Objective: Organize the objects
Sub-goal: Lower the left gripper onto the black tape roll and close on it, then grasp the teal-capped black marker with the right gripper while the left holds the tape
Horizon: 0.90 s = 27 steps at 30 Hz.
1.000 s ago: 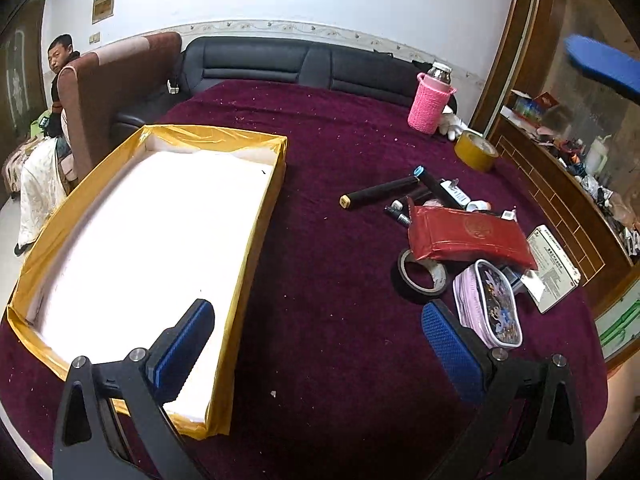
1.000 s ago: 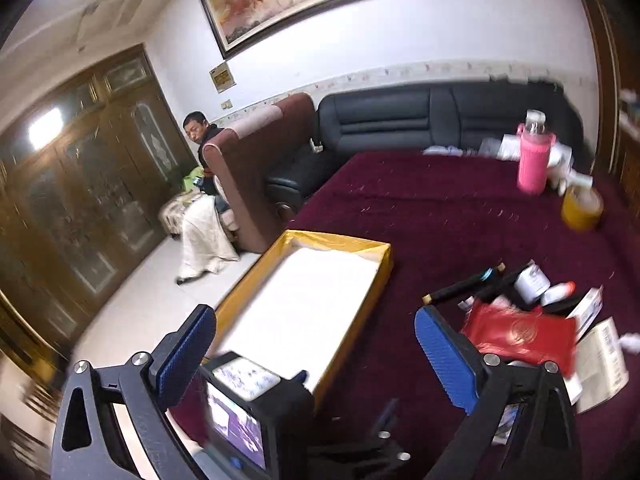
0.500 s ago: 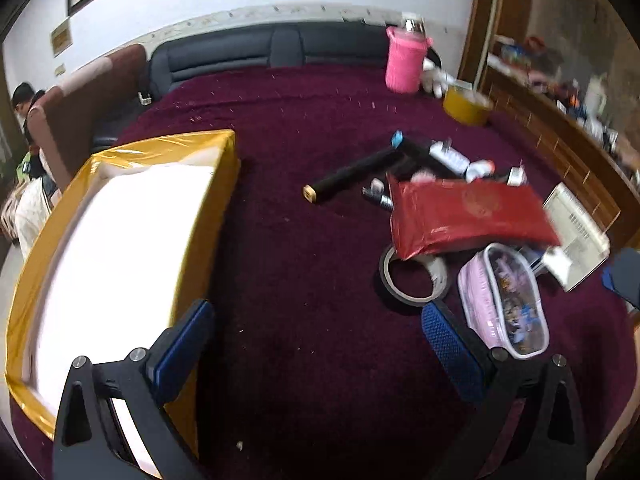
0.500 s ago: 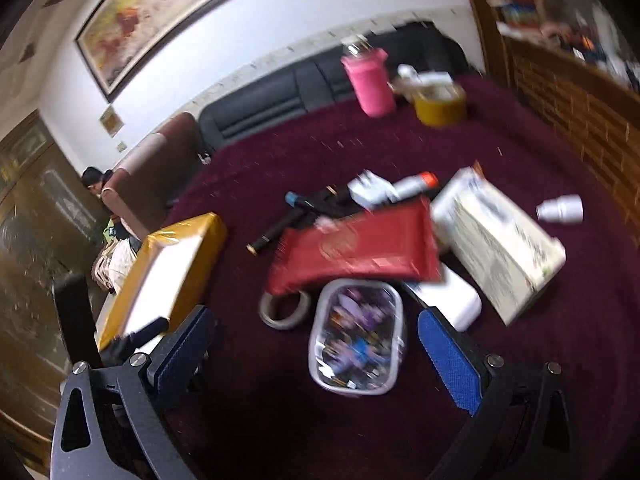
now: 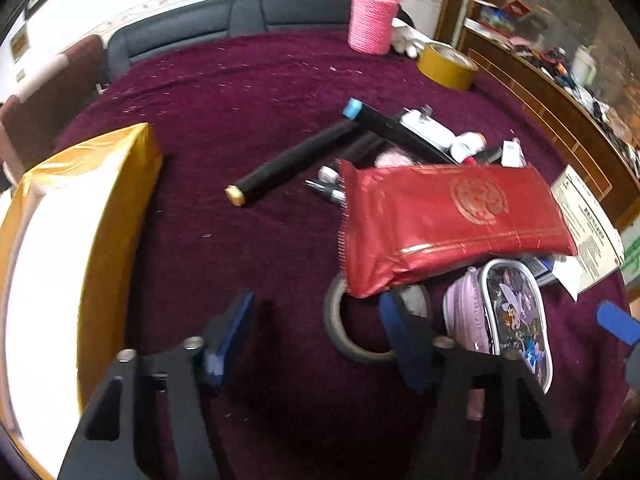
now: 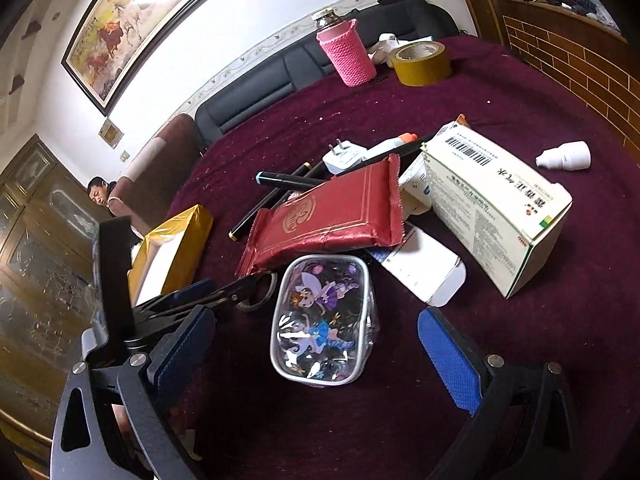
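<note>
The left tongs [image 5: 316, 332] are closing over the dark red tabletop [image 5: 248, 92], with only bare cloth between the pads; their right pad sits over a tape ring [image 5: 340, 332]. The right tongs [image 6: 316, 356] stand wide open, holding nothing, around a clear pencil case [image 6: 320, 320]. Behind the case lies a red packet [image 6: 328, 216], resting partly on the tape ring. At the left stands a yellow box [image 5: 100, 200]. Farther back are two black pens [image 5: 288, 164], a white carton [image 6: 496, 200], a pink bottle [image 6: 346, 52] and a yellow tape roll [image 6: 420, 64].
</note>
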Tool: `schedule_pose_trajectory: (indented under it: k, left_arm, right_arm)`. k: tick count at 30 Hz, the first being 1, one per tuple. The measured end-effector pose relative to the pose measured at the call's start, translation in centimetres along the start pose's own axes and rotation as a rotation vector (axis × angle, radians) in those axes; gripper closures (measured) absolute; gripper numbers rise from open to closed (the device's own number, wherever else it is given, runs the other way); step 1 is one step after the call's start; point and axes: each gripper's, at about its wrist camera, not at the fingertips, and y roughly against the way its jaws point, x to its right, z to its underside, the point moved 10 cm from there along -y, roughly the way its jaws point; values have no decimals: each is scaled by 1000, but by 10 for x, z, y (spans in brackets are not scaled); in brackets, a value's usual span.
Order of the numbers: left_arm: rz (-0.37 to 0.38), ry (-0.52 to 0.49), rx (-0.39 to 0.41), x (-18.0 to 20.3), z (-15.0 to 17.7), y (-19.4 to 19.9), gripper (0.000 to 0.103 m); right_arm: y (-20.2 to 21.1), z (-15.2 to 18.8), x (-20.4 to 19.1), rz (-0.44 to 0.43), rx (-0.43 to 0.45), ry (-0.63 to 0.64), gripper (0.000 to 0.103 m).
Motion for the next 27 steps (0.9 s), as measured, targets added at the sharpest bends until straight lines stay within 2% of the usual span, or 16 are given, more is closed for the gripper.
schedule_pose_trajectory:
  k: [1,5,8,13,15,16,21,27]
  left_arm:
    - [8,-7,-12,2,2,-3,52]
    - [-53,-91,9,9,0,-6,52]
    - [-82,-114,33,11,-4,-7,49]
    - [-32,-88,47,9,-7,-8,50]
    - [-22,-99,59,9,-6,-5,67]
    - [-20,-103,61,10,-5,-3,91]
    - [9,-70,66,7,3,3,93]
    - [119,46,111,-4,16,36,93]
  right_arm:
    - [1,-1,2,-2,4,-2,0]
    - [4,-4,10,2,14,-14,0]
    - [5,-5,15,8,15,-21,0]
    - [9,-8,21,15,23,-31,0]
    - [10,-9,21,19,26,-28,0]
    - [10,-8,21,24,27,-24,0]
    - [6,-5,17,27,12,-3,0]
    - [9,-13,8,30,14,39,0]
